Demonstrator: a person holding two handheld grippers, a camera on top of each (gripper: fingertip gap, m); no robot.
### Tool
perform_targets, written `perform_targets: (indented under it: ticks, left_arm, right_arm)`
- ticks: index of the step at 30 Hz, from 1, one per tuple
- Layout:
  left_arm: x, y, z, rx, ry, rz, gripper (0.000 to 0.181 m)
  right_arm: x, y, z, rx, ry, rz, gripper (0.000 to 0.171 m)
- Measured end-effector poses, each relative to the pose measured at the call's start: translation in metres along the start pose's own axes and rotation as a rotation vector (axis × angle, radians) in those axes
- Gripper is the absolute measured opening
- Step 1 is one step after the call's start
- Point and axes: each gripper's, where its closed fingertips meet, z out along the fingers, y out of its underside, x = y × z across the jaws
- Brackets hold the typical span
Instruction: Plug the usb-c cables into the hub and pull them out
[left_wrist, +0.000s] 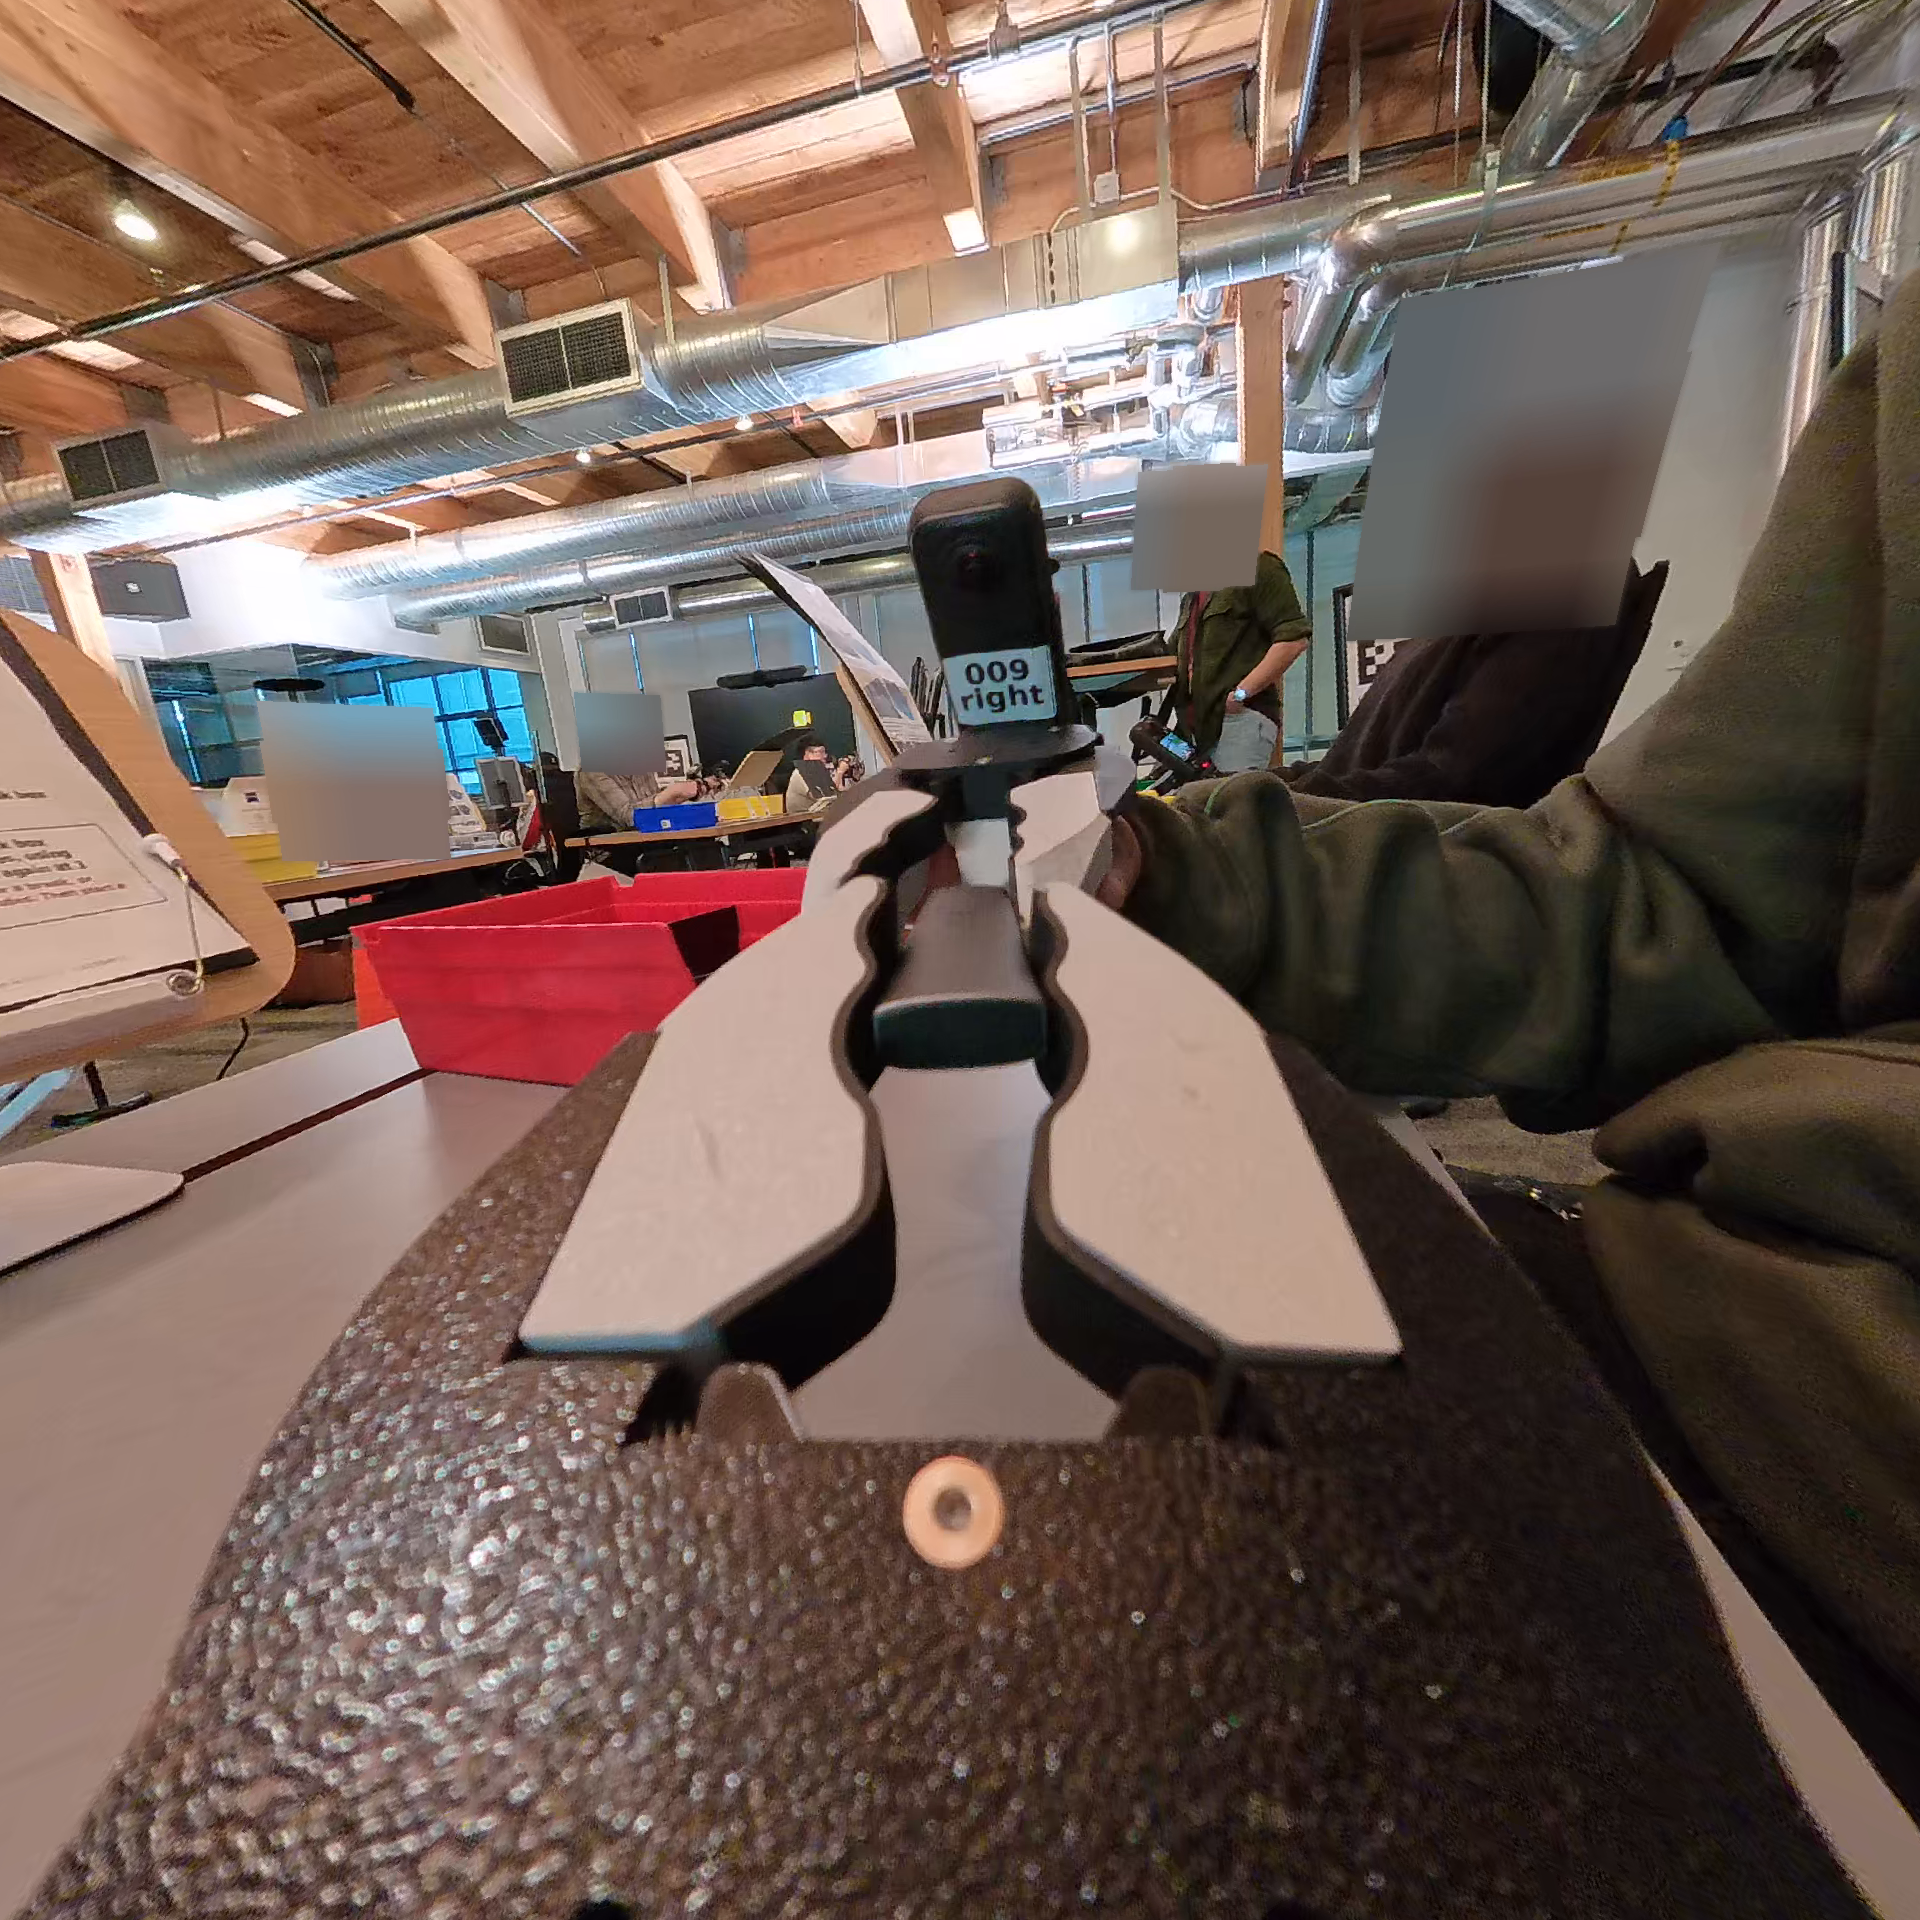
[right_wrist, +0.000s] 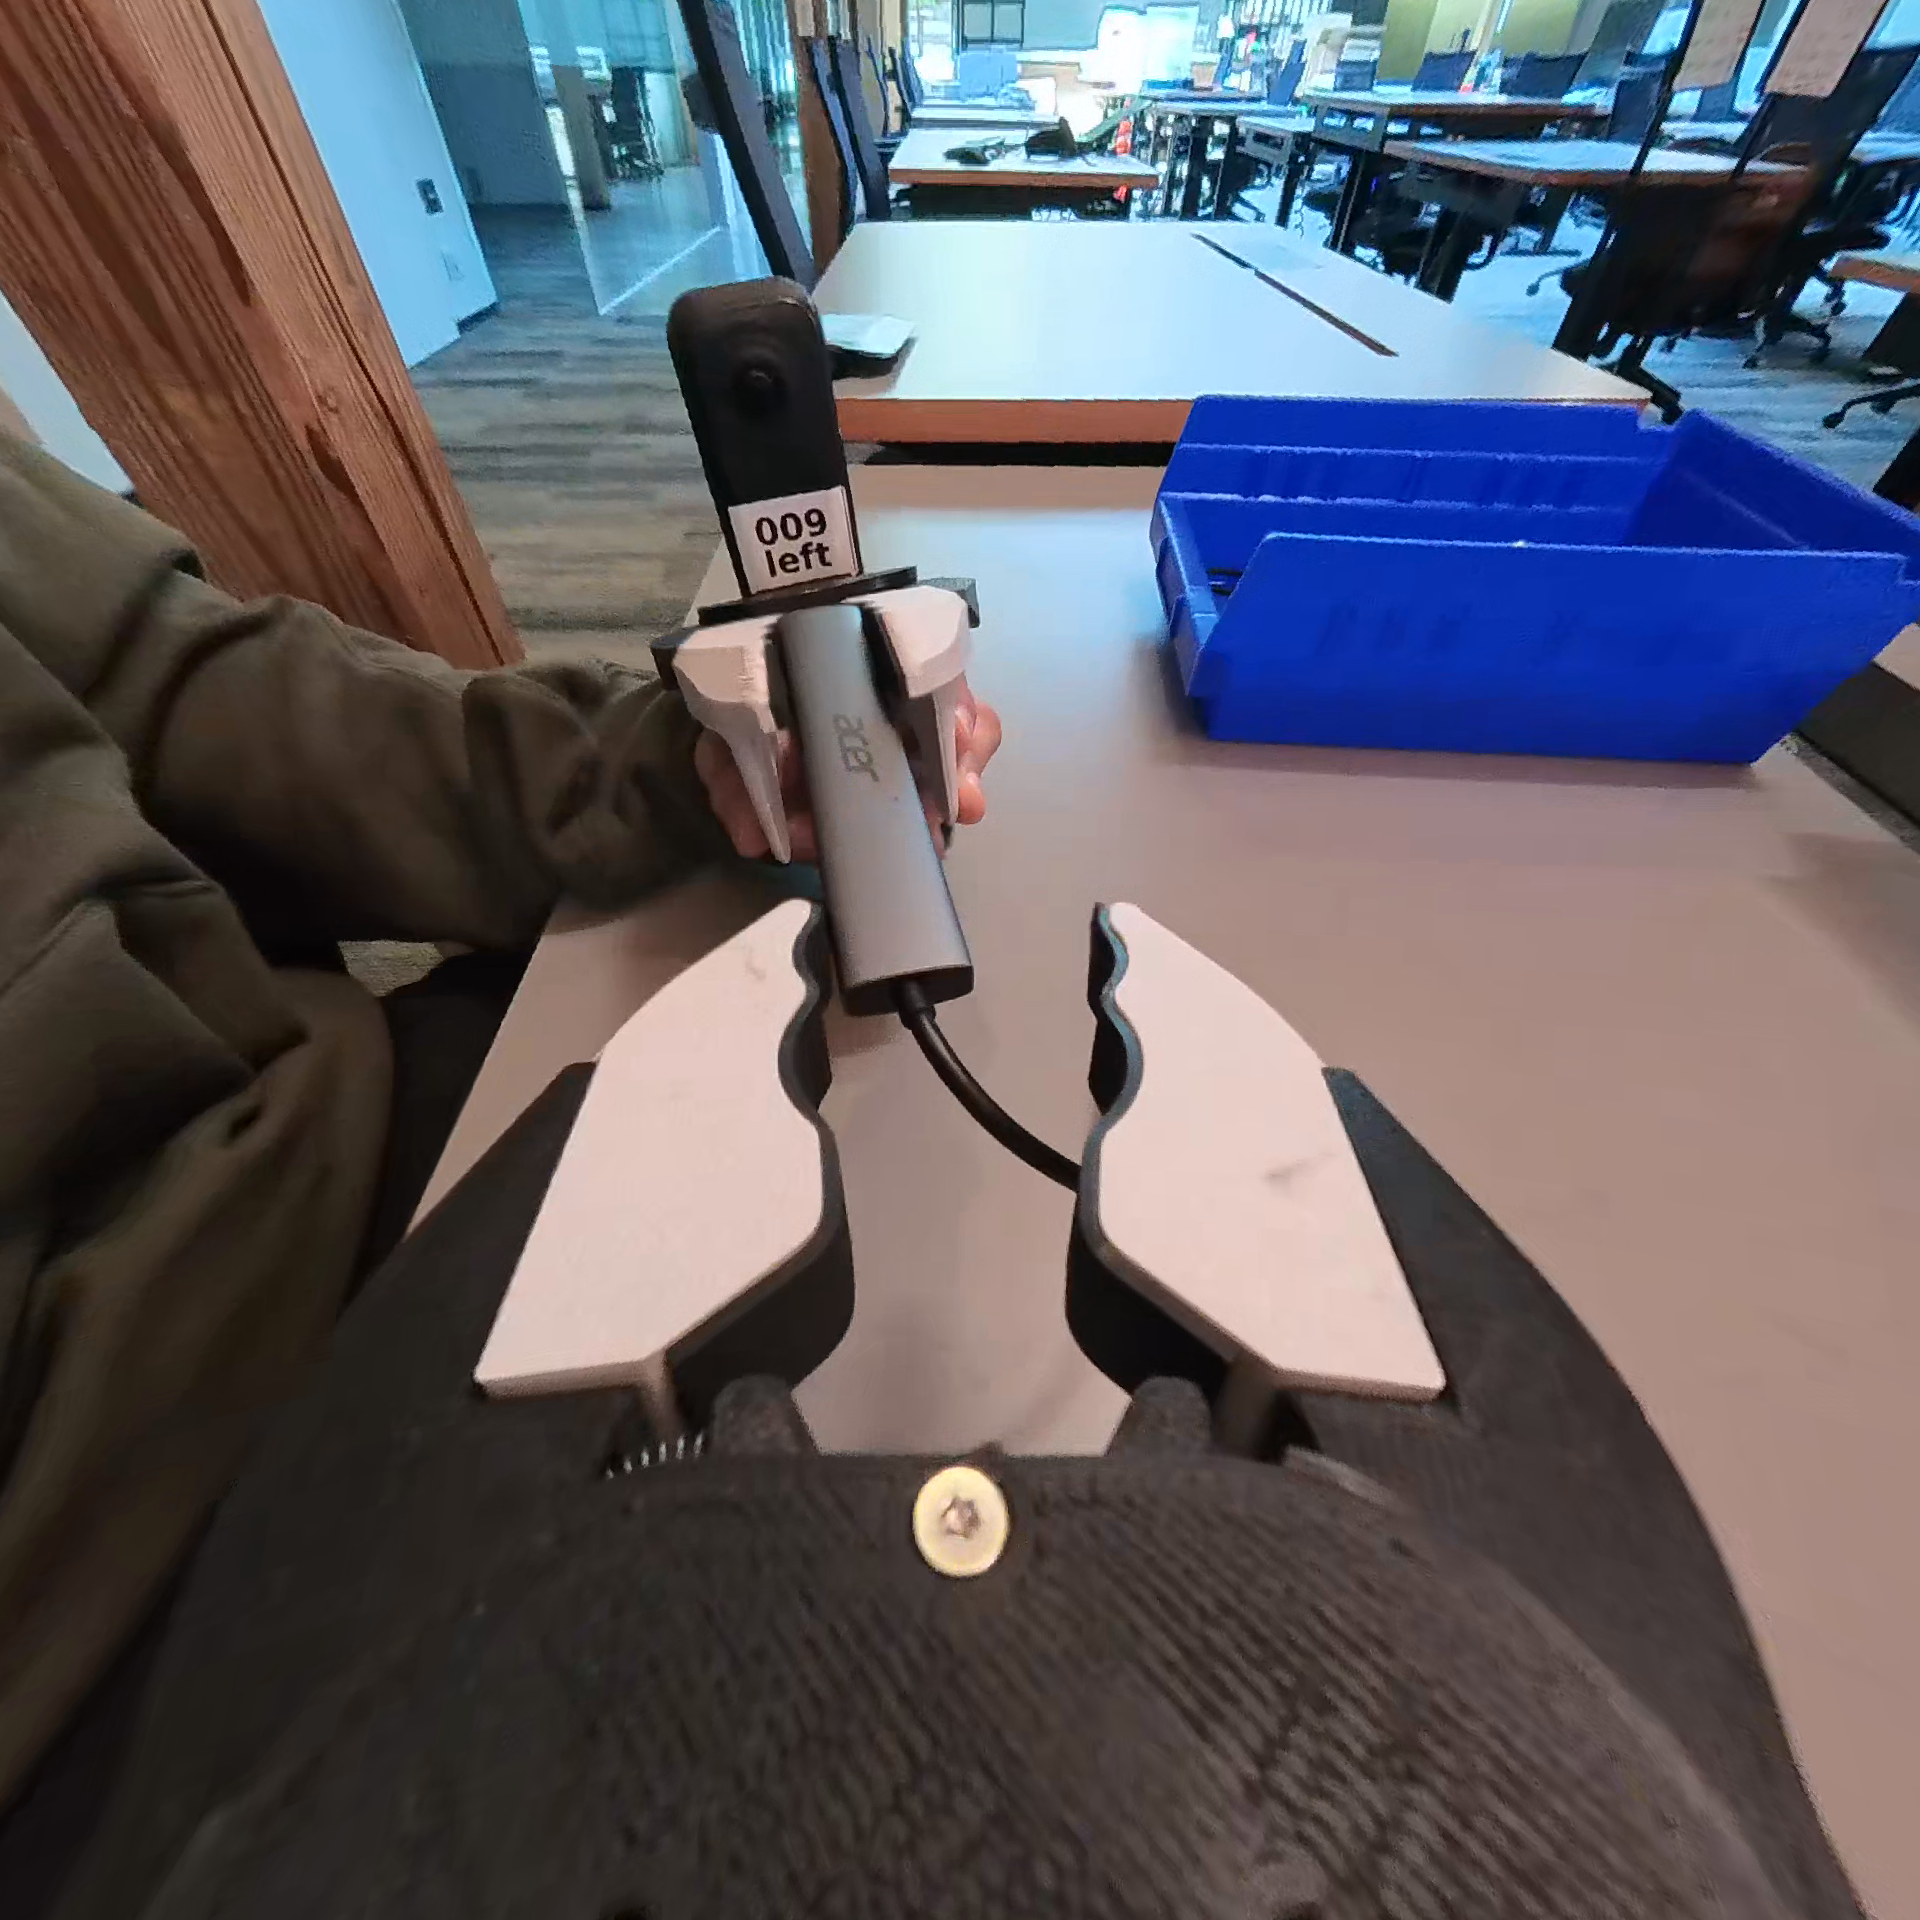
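My left gripper (left_wrist: 956, 935) is shut on a grey metal hub (left_wrist: 961, 987) and holds it above the table, pointing at the right gripper (left_wrist: 971, 842). In the right wrist view the hub (right_wrist: 883, 852) sticks out of the left gripper (right_wrist: 842, 717) toward me. A black cable (right_wrist: 977, 1101) leaves the hub's near end and runs under my right finger (right_wrist: 1226, 1143). My right gripper (right_wrist: 956, 914) is open, its tips on either side of the hub's near end, the left tip close to it. The cable's far end is hidden.
A blue bin (right_wrist: 1507, 603) stands on the grey table (right_wrist: 1455, 1039) to the right. A red bin (left_wrist: 540, 966) stands behind the grippers. A wooden clipboard stand (left_wrist: 104, 883) is at the left. A wooden post (right_wrist: 208, 312) rises beside the table. Olive sleeves (left_wrist: 1455, 935) hold the grippers. The tips of one gripper are about 6 cm away from the tips of the other.
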Motion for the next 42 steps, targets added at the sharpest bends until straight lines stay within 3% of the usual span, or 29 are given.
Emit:
perform_targets:
  ticks: [4, 7, 21, 26, 29, 34, 37, 42]
  left_arm:
    - [0.002, 0.000, 0.000, -0.003, 0.013, 0.000, 0.024]
    - [0.002, 0.000, 0.001, -0.003, 0.019, -0.003, 0.024]
    - [0.006, 0.002, 0.002, -0.019, 0.041, 0.007, 0.024]
    - [0.008, 0.004, 0.003, -0.030, 0.053, 0.014, 0.024]
    - [0.007, 0.003, 0.002, -0.020, 0.048, 0.011, 0.024]
    - [0.009, 0.006, 0.005, -0.044, 0.057, 0.024, 0.024]
    - [0.009, 0.005, 0.005, -0.042, 0.056, 0.022, 0.024]
    - [0.008, 0.006, 0.006, -0.045, 0.049, 0.019, 0.024]
  right_arm:
    - [-0.004, 0.008, 0.003, -0.036, -0.026, -0.005, 0.044]
    - [-0.013, 0.017, 0.005, -0.092, -0.090, -0.040, 0.024]
    - [-0.016, 0.043, 0.016, -0.243, -0.103, -0.068, 0.024]
    - [-0.016, 0.042, 0.026, -0.267, -0.075, -0.134, 0.032]
    - [-0.018, 0.039, 0.029, -0.283, -0.083, -0.167, 0.025]
    - [-0.022, 0.018, 0.034, -0.203, -0.083, -0.131, 0.031]
    - [-0.027, 0.020, 0.034, -0.246, -0.110, -0.145, 0.022]
    - [-0.025, 0.019, 0.031, -0.304, -0.099, -0.178, 0.022]
